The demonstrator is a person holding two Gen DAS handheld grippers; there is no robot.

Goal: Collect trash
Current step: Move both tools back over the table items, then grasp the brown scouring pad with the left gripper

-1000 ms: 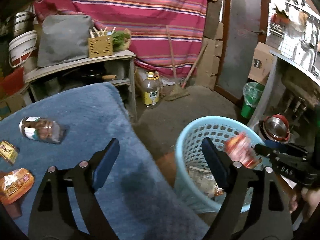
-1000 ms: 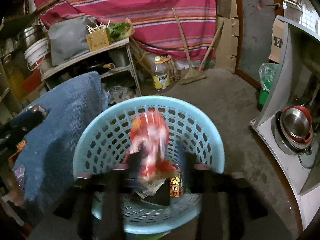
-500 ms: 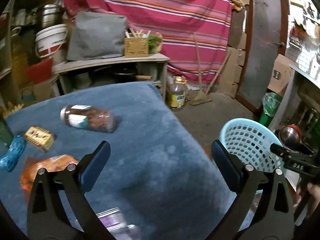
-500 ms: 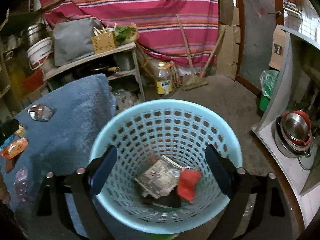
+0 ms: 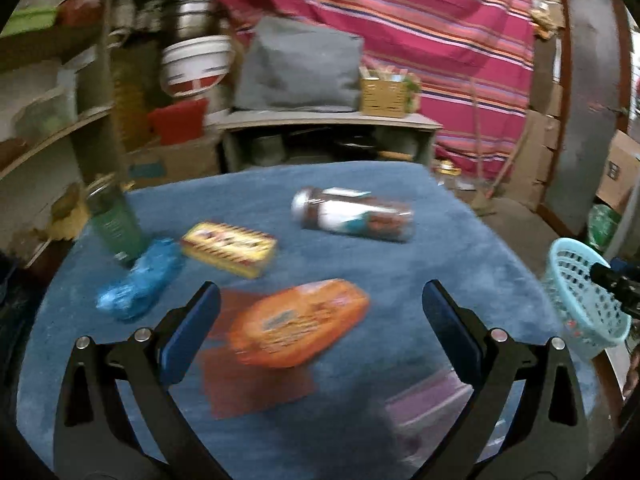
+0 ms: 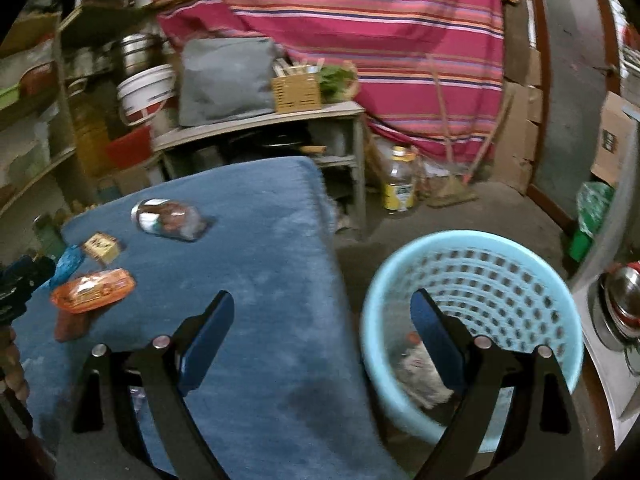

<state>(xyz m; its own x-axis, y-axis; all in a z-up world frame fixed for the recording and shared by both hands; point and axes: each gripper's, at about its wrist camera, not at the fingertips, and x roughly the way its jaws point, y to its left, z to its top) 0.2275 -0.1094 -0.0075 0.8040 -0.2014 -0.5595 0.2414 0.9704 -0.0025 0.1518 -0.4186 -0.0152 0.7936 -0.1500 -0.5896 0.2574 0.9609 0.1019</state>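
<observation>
Trash lies on a blue-carpeted table (image 5: 460, 248): an orange snack packet (image 5: 298, 322), a yellow box (image 5: 229, 249), a crumpled blue wrapper (image 5: 138, 282), a jar on its side (image 5: 352, 220), a red-brown flat piece (image 5: 256, 388) and a purple wrapper (image 5: 428, 404). My left gripper (image 5: 320, 332) is open and empty, just above the orange packet. My right gripper (image 6: 322, 330) is open and empty, between the table edge and the light blue basket (image 6: 472, 316), which holds dropped trash (image 6: 420, 368). The basket also shows in the left wrist view (image 5: 580, 300).
A green bottle (image 5: 114, 220) stands at the table's far left. Behind the table are a grey shelf unit (image 6: 260, 128) with a cushion and wooden box, a yellow-labelled bottle (image 6: 398, 186) on the floor, brooms against a striped curtain, and metal pots (image 6: 618, 300) at right.
My right gripper opened and dropped the red packet into the basket, then swung left toward the table. My left gripper swung left from the basket to above the trash on the table.
</observation>
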